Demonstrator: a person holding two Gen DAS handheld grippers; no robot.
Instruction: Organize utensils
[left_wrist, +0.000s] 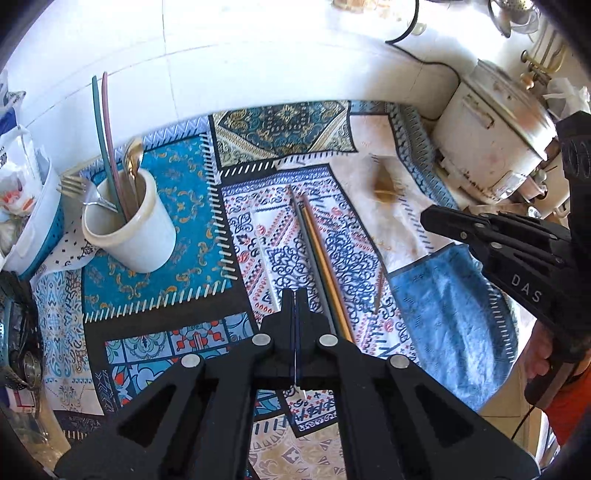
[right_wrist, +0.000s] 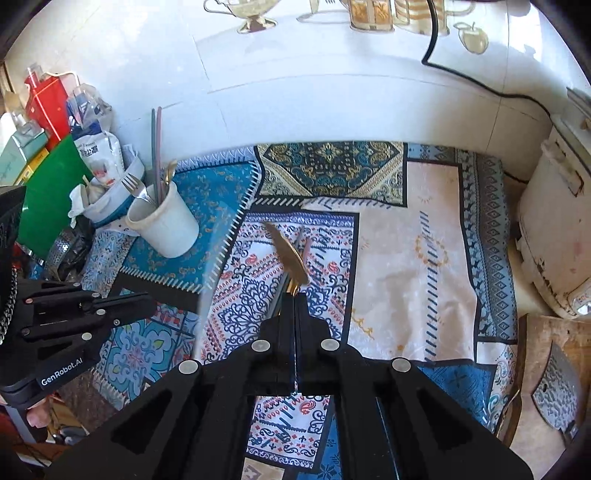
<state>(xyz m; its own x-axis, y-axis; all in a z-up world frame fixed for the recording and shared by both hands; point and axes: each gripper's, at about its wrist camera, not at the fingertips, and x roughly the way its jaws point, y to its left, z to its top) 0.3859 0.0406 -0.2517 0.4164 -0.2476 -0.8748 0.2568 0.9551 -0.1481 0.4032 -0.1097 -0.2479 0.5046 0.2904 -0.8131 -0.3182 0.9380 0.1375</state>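
Right of the white cup (left_wrist: 129, 229) — forks and chopsticks inside — the left gripper (left_wrist: 295, 295) has its fingers pressed together above loose chopsticks (left_wrist: 317, 254); the right gripper (right_wrist: 295, 299) clamps a gold knife (right_wrist: 288, 254).

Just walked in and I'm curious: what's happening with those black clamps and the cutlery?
A person is tidying cutlery with two hand-held grippers. The right gripper is shut on a gold knife, held above the patterned cloth. The left gripper is shut too; whether it holds anything is unclear. Two chopsticks lie on the cloth. The white cup already holds a fork, a spoon and chopsticks.
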